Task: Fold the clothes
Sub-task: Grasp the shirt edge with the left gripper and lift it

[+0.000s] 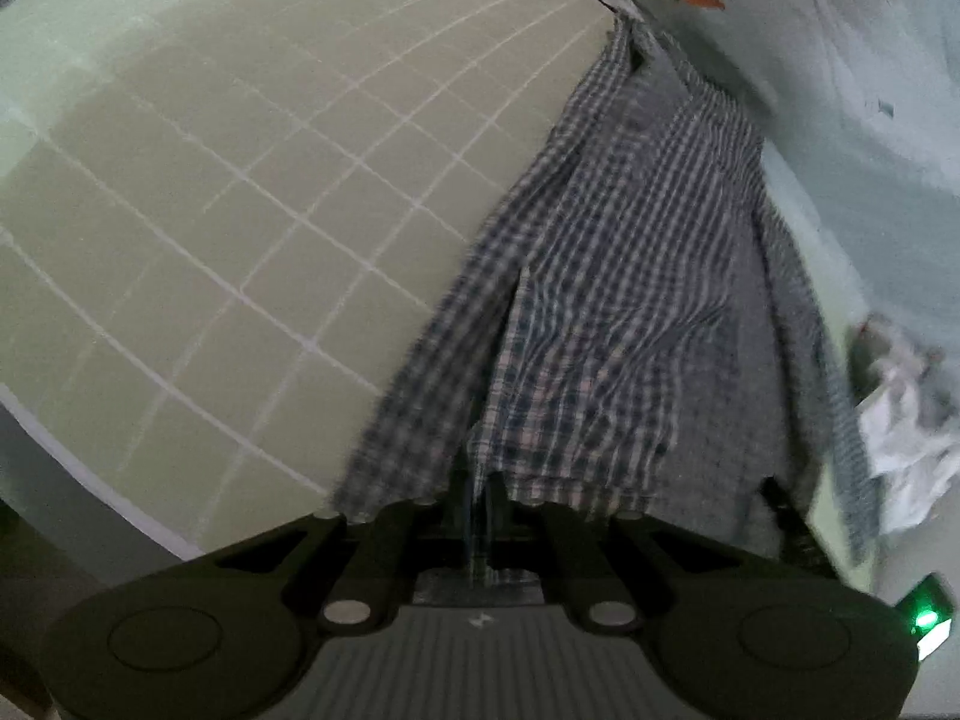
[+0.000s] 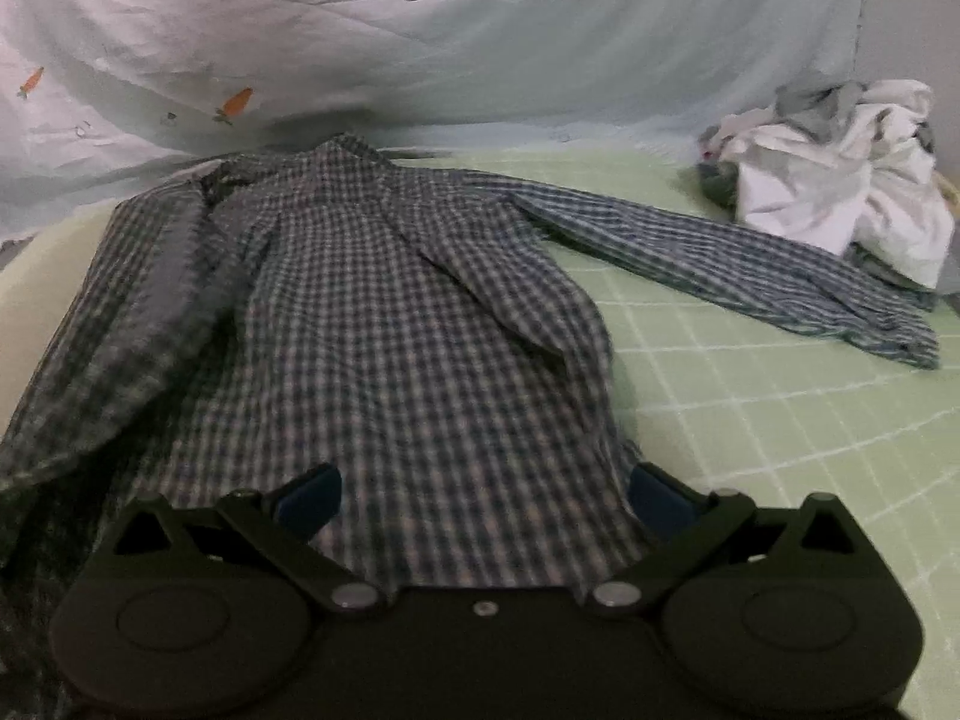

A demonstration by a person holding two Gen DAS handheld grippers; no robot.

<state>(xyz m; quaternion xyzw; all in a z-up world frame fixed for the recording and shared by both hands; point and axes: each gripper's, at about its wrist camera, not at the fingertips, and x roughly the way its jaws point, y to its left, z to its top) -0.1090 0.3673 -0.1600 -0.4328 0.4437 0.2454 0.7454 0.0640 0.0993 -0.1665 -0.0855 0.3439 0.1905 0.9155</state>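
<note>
The left gripper (image 1: 480, 516) is clenched on the hem of the shirt (image 1: 600, 300): in the left wrist view a narrow strip of plaid runs down between its jaws, which stand nearly together. From that pinch the cloth fans away in long folds toward the collar end, with 1 front panel lying over the other. To the left of the shirt lies bare green mat (image 1: 240, 210) ruled with white grid lines.

The right gripper (image 2: 486, 504) has its jaws spread wide, released. Its blue pads (image 2: 309, 501) stand at either side of the shirt's lower edge (image 2: 420, 360), and the cloth lies between them; whether a pad touches the fabric cannot be told, and nothing is squeezed.

In the right wrist view the shirt lies spread on the mat (image 2: 750, 420), hem nearest, collar farthest. Its right sleeve (image 2: 720, 264) stretches out flat across the mat toward the right. The left side is bunched in loose folds.

Past the sleeve's cuff, a heap of crumpled white and grey clothes (image 2: 840, 180) sits on the mat. Behind everything, a pale sheet (image 2: 480, 48) printed with small carrots (image 2: 234, 103) rises along the far edge.
</note>
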